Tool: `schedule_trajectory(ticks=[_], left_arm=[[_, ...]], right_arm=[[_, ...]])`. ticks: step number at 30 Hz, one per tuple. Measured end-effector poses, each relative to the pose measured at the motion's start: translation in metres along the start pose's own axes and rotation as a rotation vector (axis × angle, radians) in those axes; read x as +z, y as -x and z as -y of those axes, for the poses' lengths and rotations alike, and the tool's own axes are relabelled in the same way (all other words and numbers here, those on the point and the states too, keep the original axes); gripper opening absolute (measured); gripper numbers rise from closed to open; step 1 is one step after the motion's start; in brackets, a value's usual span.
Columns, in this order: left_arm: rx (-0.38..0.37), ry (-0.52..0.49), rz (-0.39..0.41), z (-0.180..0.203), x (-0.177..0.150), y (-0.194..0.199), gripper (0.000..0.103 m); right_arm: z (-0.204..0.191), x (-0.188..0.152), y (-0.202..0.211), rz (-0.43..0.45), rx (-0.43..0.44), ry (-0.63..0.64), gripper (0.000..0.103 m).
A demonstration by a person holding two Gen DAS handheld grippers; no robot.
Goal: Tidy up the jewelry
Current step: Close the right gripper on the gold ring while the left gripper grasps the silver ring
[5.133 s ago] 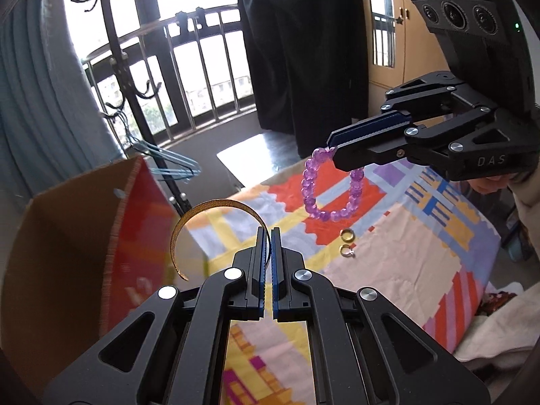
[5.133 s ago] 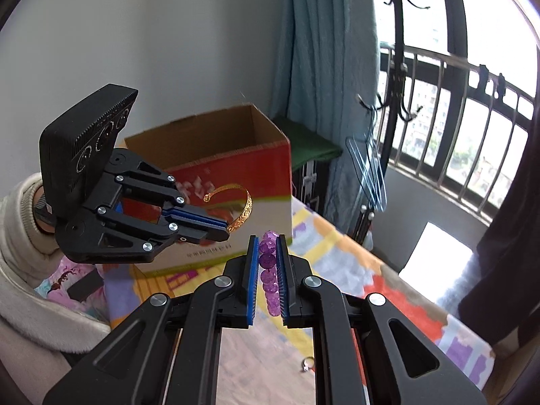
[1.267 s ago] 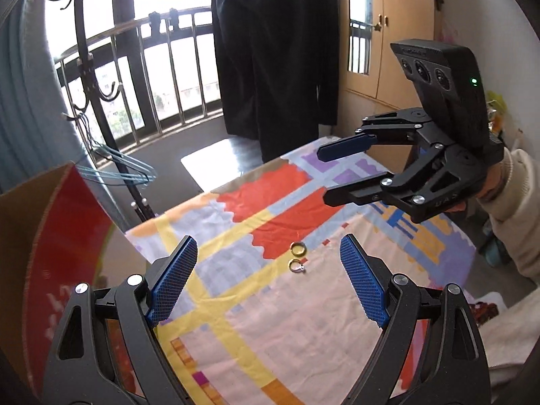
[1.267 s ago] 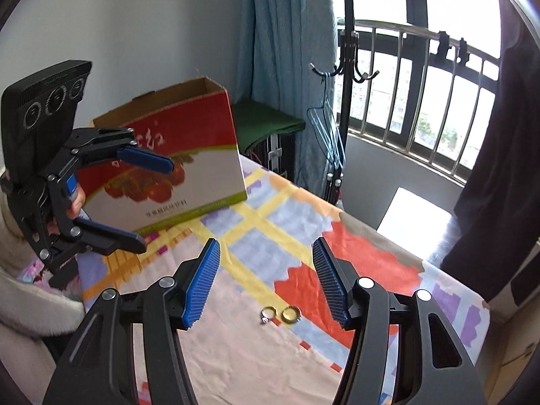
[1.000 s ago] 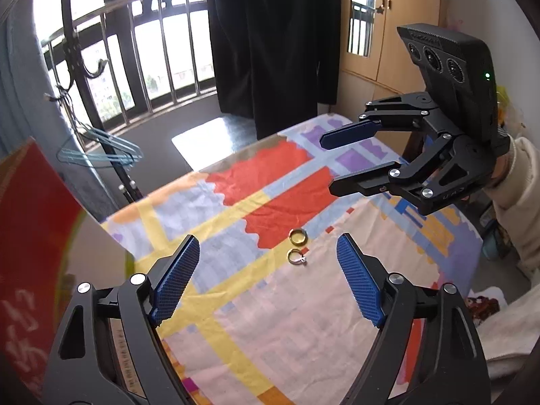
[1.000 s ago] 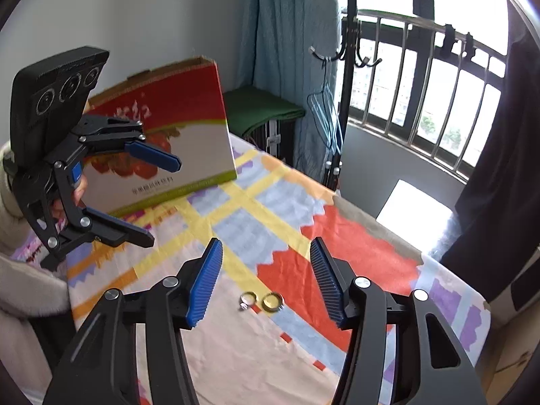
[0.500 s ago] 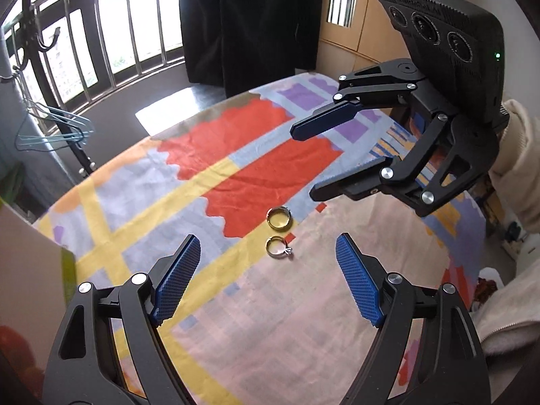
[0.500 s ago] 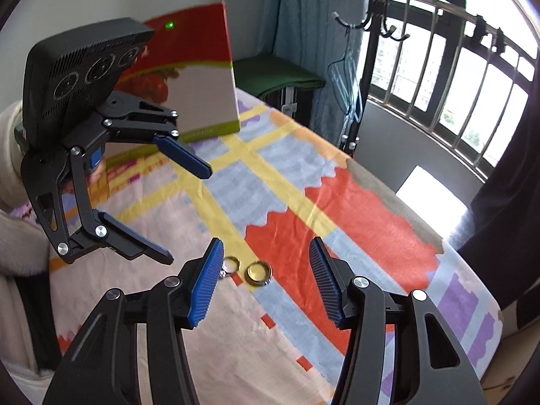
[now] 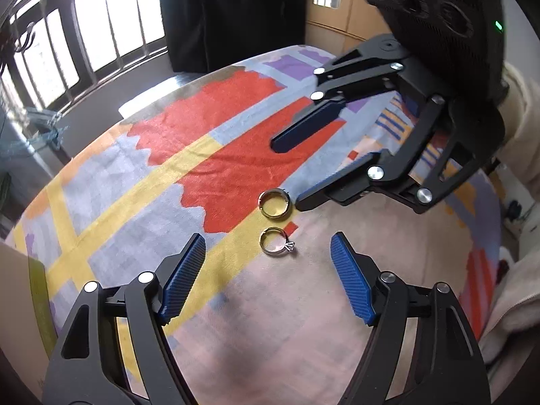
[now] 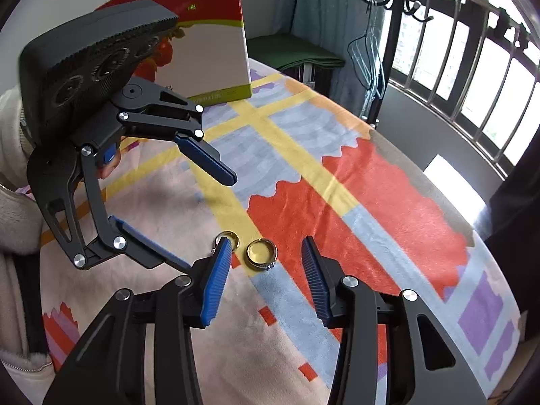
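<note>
Two rings lie side by side on a patchwork tablecloth (image 9: 236, 155). The silver ring with a small stone (image 9: 275, 245) lies between the fingertips of my left gripper (image 9: 266, 239), whose wide jaws are closing without touching it. The gold band (image 10: 260, 253) lies between the fingertips of my right gripper (image 10: 266, 241), whose jaws are also closing with the pads clear of it. In the right wrist view the silver ring (image 10: 227, 238) is partly hidden behind one finger. Each gripper shows in the other's view: right gripper (image 9: 287, 175), left gripper (image 10: 211, 222).
A red and white cardboard box (image 10: 209, 33) stands at the cloth's far left corner. Beyond the table edge are a coat stand with wire hangers (image 10: 371, 50), a balcony railing (image 10: 472, 67) and a dark hanging coat (image 9: 236, 17). A cream sleeve (image 9: 519, 108) is at the right.
Five seconds ago the jaws were shut on a gold bangle and a purple bead bracelet; both are now gone. Over the last second both grippers sank toward the rings and narrowed.
</note>
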State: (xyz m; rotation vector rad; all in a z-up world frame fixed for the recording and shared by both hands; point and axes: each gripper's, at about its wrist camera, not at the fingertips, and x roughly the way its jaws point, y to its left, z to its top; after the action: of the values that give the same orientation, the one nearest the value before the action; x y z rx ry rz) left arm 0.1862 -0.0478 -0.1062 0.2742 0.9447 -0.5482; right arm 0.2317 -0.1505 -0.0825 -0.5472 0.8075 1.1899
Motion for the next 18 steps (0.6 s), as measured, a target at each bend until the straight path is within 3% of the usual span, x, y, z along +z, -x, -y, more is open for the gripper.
schedule_trajectory(ticks=[18], left_arm=[[-0.011,-0.030,0.032,-0.006,-0.004,-0.013,0.064]], right_arm=[[0.005,-0.005,-0.012,-0.010,0.040,0.019,0.035]])
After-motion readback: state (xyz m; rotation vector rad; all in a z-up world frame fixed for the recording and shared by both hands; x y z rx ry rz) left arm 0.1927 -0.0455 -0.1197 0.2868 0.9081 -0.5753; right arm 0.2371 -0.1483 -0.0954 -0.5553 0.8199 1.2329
